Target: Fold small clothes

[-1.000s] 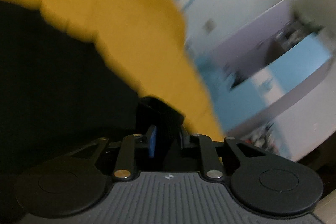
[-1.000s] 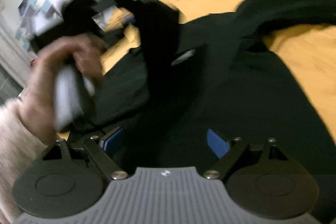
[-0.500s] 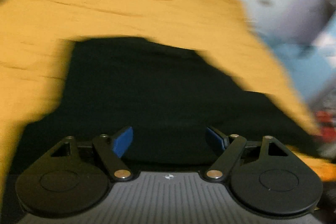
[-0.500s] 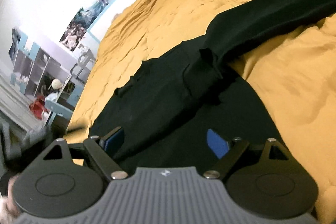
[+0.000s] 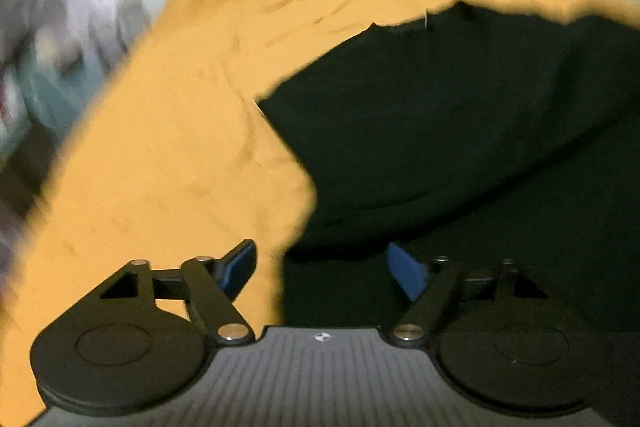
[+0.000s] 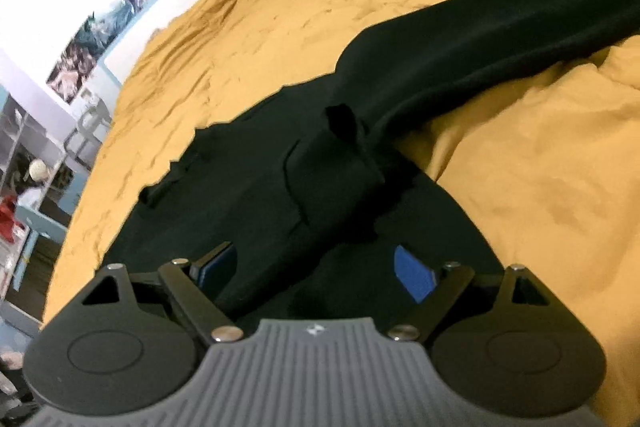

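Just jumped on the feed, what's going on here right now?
A person with a gripper in each hand is folding a black top spread on a yellow bedspread. Both the left gripper and the right gripper are open and hold nothing, hovering over the cloth. One sleeve lies stretched out to the side, not yet folded in. The left view is blurred.
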`<action>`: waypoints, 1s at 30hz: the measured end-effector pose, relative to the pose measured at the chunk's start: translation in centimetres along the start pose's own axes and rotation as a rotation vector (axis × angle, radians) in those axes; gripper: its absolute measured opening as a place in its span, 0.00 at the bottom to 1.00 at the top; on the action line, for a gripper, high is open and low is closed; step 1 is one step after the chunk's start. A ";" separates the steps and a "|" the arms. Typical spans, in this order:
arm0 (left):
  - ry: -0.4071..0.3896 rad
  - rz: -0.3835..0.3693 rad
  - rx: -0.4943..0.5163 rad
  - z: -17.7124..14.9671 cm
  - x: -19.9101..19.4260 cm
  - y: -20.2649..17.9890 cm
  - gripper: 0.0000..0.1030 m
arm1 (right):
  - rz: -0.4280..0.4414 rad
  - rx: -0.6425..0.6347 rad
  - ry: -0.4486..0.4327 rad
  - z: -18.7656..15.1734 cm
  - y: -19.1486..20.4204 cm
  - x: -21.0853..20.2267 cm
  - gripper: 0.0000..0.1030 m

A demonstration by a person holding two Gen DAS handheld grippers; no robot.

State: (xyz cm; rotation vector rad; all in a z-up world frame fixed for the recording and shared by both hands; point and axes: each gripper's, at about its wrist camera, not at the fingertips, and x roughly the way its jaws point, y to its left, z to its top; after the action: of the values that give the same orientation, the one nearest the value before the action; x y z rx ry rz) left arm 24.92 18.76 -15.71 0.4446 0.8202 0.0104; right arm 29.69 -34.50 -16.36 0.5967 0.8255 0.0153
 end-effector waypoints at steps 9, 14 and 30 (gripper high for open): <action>0.017 -0.053 0.150 0.5 3.9 -0.4 0.45 | -0.042 -0.049 0.005 -0.3 1.7 1.9 0.80; -0.010 -0.057 0.256 1.2 4.2 -2.6 0.45 | -0.053 -0.008 0.007 0.0 1.5 2.7 0.79; -0.126 -0.089 -0.171 0.5 1.9 1.2 0.12 | -0.058 0.120 -0.030 1.4 1.3 4.3 0.58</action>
State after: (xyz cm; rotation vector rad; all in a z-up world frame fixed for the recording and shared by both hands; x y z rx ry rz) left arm 26.82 20.03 -16.28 0.2450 0.7083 -0.0293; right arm 33.90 -33.07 -17.94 0.6837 0.8179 -0.0965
